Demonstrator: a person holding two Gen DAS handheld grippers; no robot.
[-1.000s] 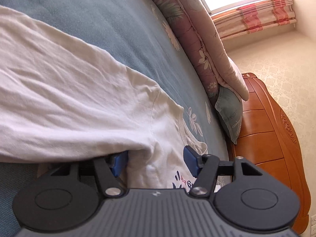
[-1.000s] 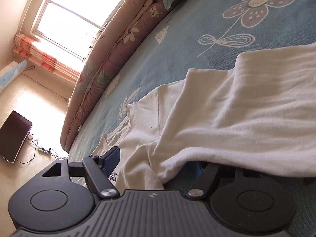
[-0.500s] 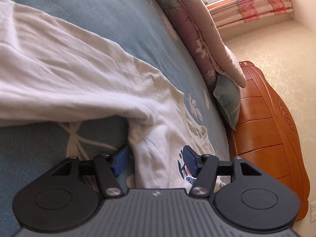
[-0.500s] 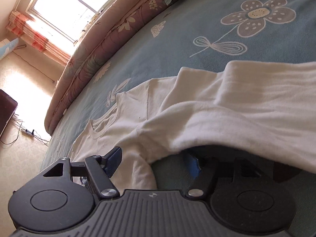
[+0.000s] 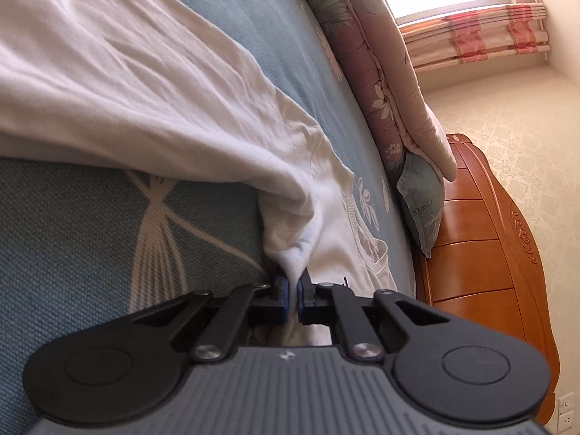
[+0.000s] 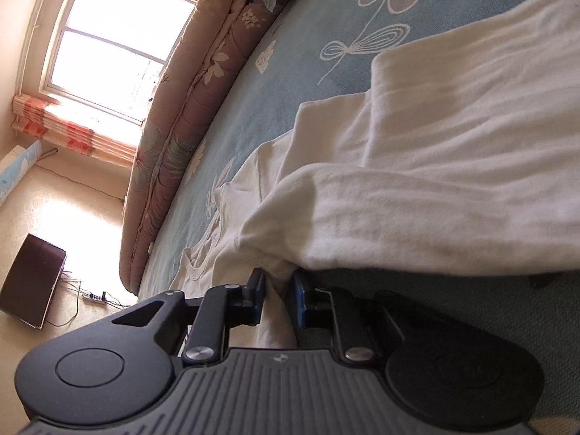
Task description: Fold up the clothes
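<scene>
Left tool (image 5: pixel 293 290) pinched tight on a bunched fold of soft, creased white cotton shirt (image 5: pixel 152 83), spread across woven blue floral bed cover (image 5: pixel 72 224); right tool (image 6: pixel 277 299) narrowly clamped on gathered shirt (image 6: pixel 435 166) edge, beside quilted pink comforter (image 6: pixel 188 101).

1. A blue-grey pillow (image 5: pixel 422 207), wedged at the far right of the bed beside the wooden headboard (image 5: pixel 485 253), carries pale capital letters running sideways; "OWER" can be read, the start being hidden.
2. The white shirt (image 5: pixel 348 253) shows a dark printed mark near the left gripper, too small to read.
</scene>
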